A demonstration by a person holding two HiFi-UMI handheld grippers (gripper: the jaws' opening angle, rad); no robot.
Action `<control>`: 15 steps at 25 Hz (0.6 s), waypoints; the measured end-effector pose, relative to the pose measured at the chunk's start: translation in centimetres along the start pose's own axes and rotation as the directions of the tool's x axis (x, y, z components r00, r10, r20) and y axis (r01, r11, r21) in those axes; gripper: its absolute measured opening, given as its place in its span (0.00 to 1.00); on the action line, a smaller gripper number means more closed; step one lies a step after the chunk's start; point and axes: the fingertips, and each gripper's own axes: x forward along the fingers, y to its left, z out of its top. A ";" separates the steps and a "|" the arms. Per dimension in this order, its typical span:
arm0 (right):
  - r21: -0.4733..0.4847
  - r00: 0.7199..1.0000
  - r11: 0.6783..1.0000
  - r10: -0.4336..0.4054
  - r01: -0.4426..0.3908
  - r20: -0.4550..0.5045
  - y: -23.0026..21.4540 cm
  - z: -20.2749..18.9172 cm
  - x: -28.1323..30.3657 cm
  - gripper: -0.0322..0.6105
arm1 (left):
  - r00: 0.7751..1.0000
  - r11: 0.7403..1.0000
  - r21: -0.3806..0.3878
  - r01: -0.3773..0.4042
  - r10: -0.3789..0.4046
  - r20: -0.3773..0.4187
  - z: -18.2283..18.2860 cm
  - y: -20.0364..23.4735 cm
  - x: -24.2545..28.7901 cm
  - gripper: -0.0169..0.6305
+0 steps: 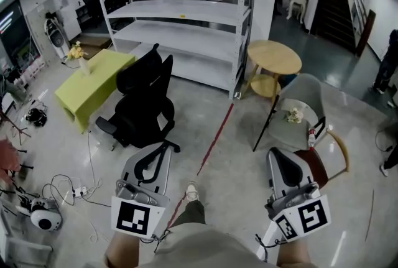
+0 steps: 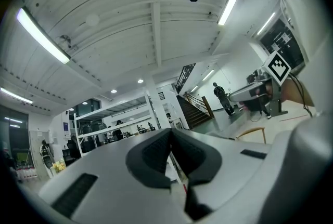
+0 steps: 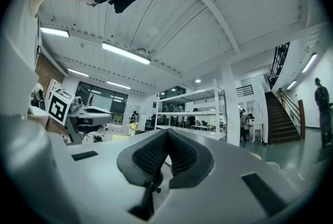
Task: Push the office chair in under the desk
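Note:
A black office chair [image 1: 146, 99] stands on the grey floor, just right of a low yellow-green desk [image 1: 93, 87], its backrest toward me. It is outside the desk, not under it. My left gripper [image 1: 160, 150] is held low in front of me, a short way from the chair's near side, jaws shut and empty. My right gripper [image 1: 281, 156] is held level with it on the right, also shut with nothing in it. In the left gripper view the gripper [image 2: 170, 133] points upward at the ceiling. In the right gripper view the gripper [image 3: 166, 133] also tilts upward, toward the shelving.
White metal shelving [image 1: 186, 15] stands behind the chair. A round wooden table [image 1: 274, 57] and a grey wood-framed chair [image 1: 300, 116] are to the right. A red line [image 1: 214, 142] crosses the floor. Cables and a power strip [image 1: 78, 191] lie at left. A flower vase [image 1: 79, 56] sits on the desk.

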 end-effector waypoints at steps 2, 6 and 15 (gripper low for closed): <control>-0.004 1.000 1.000 0.016 -0.016 -0.002 0.0 -0.2 0.7 0.06 | 1.000 1.000 0.003 -0.006 0.006 -0.004 -0.4 0.3 0.4 0.04; -0.017 0.999 0.999 0.048 -0.048 -0.023 0.2 -1.0 2.6 0.06 | 1.000 1.000 0.001 -0.015 0.015 -0.005 -1.3 1.2 1.5 0.04; -0.019 0.996 0.997 0.078 -0.079 -0.042 -0.6 -2.6 7.9 0.06 | 0.999 0.999 -0.006 -0.042 0.042 -0.018 -3.8 4.5 4.6 0.04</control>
